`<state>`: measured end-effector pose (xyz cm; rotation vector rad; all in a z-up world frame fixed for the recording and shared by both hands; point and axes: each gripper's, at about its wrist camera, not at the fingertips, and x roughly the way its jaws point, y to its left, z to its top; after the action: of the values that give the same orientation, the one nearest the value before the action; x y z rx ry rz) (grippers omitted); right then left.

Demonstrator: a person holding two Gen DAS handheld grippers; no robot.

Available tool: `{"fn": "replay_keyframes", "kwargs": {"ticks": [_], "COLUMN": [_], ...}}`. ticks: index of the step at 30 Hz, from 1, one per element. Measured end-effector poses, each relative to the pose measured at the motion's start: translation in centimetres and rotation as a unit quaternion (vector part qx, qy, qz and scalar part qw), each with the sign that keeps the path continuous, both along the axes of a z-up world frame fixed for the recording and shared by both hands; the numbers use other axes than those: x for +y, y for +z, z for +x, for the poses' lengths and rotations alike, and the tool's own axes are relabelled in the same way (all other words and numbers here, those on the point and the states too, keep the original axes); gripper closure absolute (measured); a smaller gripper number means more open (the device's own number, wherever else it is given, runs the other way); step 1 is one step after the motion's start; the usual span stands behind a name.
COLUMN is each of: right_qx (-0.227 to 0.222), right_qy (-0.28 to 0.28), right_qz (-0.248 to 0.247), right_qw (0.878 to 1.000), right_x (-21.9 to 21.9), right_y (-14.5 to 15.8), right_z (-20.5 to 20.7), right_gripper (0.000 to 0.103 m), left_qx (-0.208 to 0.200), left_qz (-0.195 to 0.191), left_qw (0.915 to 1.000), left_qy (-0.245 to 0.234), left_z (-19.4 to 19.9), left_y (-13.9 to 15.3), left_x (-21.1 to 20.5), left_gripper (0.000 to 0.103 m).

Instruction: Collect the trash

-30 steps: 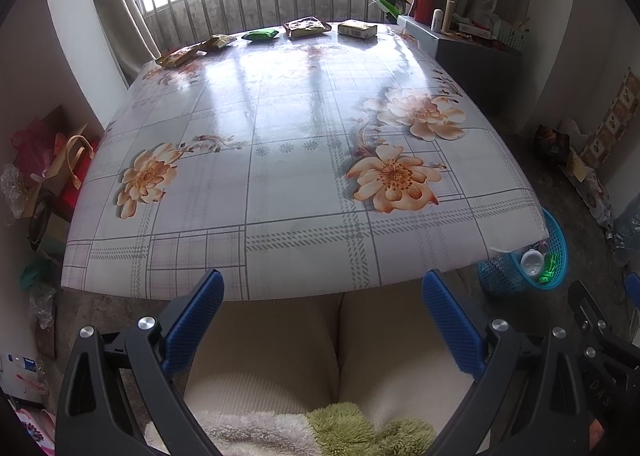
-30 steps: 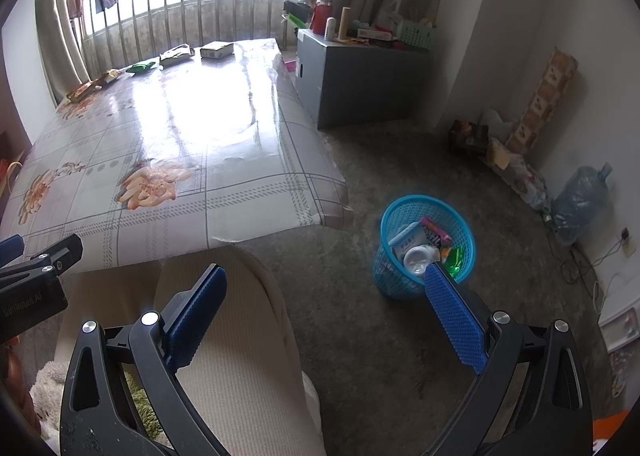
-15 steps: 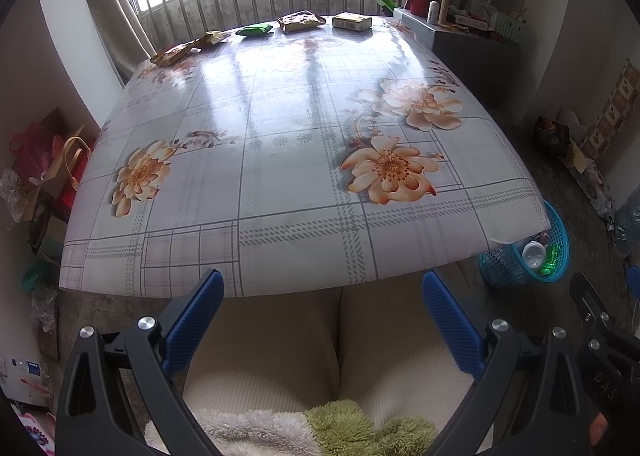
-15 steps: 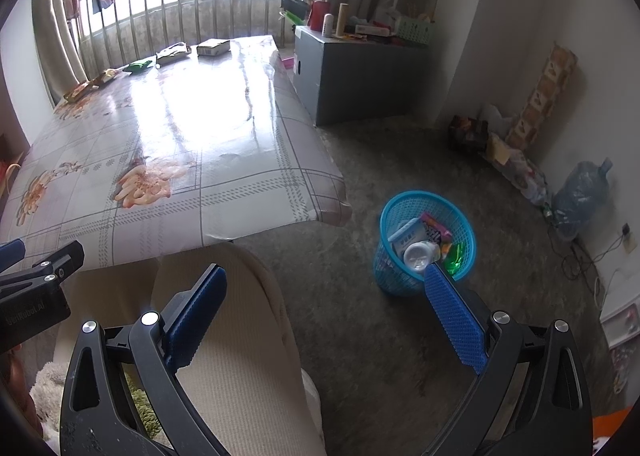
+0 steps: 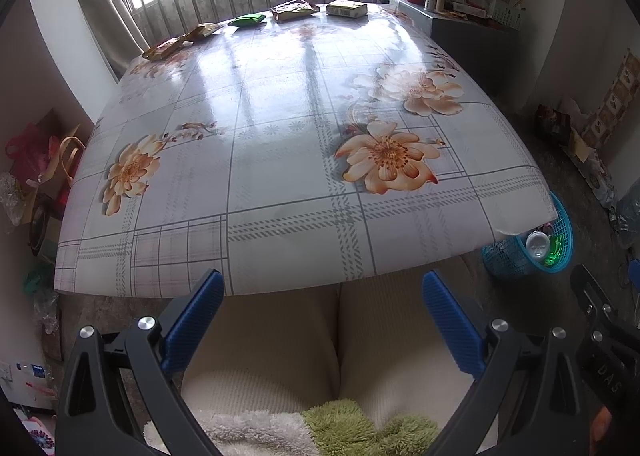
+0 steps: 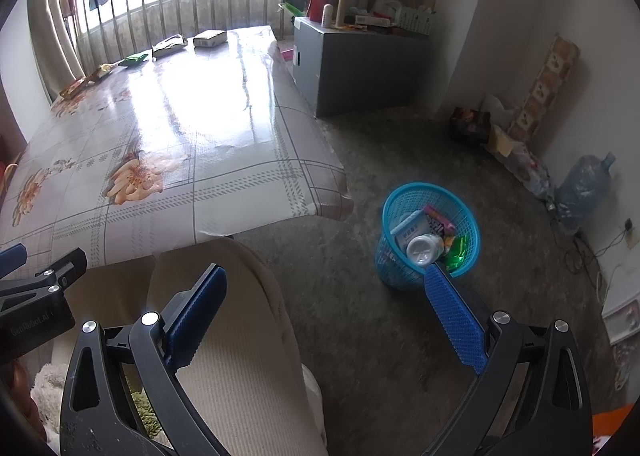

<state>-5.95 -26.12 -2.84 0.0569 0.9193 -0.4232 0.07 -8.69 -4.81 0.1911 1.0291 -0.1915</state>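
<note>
A row of trash lies along the far edge of the flowered table (image 5: 280, 160): a brown wrapper (image 5: 164, 49), another wrapper (image 5: 205, 30), a green packet (image 5: 248, 20), a crumpled bag (image 5: 294, 10) and a small box (image 5: 346, 8). The box also shows in the right wrist view (image 6: 210, 38). A blue mesh bin (image 6: 428, 236) with several pieces of trash stands on the floor right of the table; it also shows in the left wrist view (image 5: 532, 248). My left gripper (image 5: 322, 308) is open and empty above the person's lap, at the table's near edge. My right gripper (image 6: 326, 308) is open and empty, low over the floor near the bin.
A grey cabinet (image 6: 360, 68) with bottles and boxes on top stands beyond the table's right side. A water jug (image 6: 584, 188) and bags lie along the right wall. Bags (image 5: 36, 160) crowd the floor left of the table. Window bars run behind the table.
Both grippers stay open and empty. The left wrist view has tilted up slightly and drawn back, showing more of the table; the right view has barely shifted.
</note>
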Motion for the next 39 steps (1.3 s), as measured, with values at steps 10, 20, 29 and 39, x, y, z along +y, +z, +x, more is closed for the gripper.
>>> {"fn": "replay_keyframes", "kwargs": {"ticks": [10,20,29,39], "right_qx": [0.007,0.008,0.007,0.005], "right_qy": [-0.001,0.001,0.002,-0.001], "right_qz": [0.004,0.007,0.006,0.004], "right_qw": [1.0,1.0,1.0,1.0], "right_x": [-0.47,-0.63,-0.71,-0.56], "right_y": [-0.28,-0.39,-0.36,-0.32], "right_z": [0.54,0.65,0.63,0.47], "right_gripper": [0.008,0.008,0.008,0.008], "left_qx": [0.006,-0.001,-0.008,-0.008], "left_qz": [0.007,0.013,0.009,0.009], "left_qw": [1.0,0.9999,0.9999,0.9999], "left_qy": [-0.001,-0.001,-0.004,-0.004], "left_z": [0.45,0.44,0.09,0.01], "left_y": [-0.51,-0.36,0.07,0.1], "left_x": [-0.45,-0.6,-0.59,-0.49], "left_gripper": [0.006,0.006,0.006,0.006]}}
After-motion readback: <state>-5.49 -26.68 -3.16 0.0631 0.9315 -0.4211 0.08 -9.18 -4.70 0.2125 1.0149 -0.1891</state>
